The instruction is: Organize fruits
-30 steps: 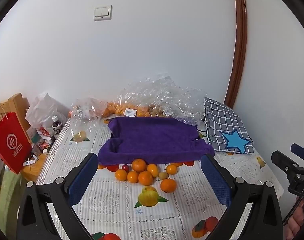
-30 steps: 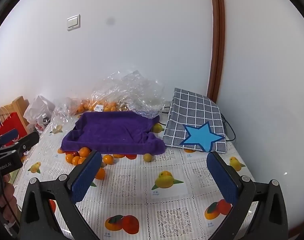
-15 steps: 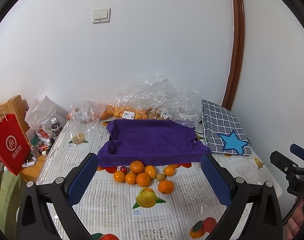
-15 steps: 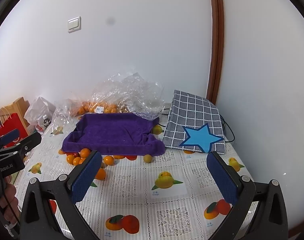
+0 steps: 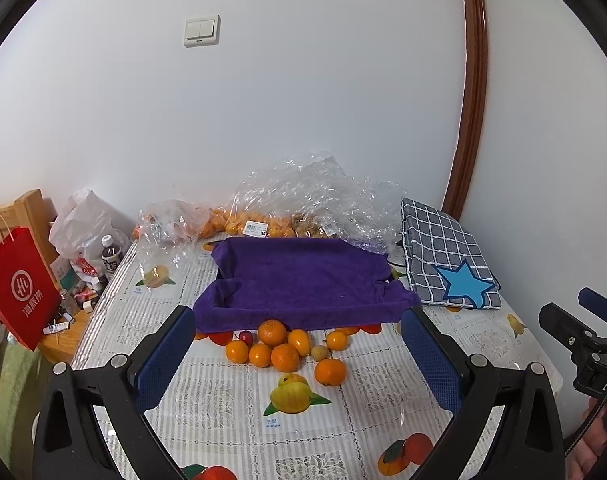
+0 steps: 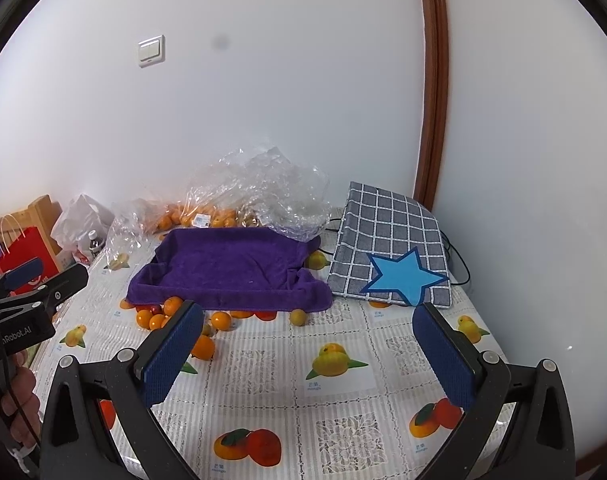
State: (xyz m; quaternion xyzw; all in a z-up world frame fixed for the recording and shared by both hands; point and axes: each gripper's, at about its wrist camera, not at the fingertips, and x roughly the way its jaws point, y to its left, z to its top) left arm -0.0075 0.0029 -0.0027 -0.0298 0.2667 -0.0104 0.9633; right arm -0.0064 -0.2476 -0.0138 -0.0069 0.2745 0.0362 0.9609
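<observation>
Oranges (image 5: 281, 346) sit untouched before purple tray (image 5: 299, 276); both grippers (image 5: 299, 354) (image 6: 307, 348) backing off slightly, jaws wide, nothing picked yet

Both wrist cameras hover above the near counter (image 5: 231, 432) edge, facing the wall; the left sits leftward, and both share the purple cloth (image 5: 303, 276) (image 6: 231, 268)

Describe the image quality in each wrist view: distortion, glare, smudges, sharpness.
Left wrist view: strong fisheye bending bows the brown door trim, with dark corners; light is soft and even; the loose oranges are sharp; the clear plastic bags show mild glare. Right wrist view: the same curvature; a grey smudge sits on the wall area, probably on the lens; the purple towel is in focus.
</observation>
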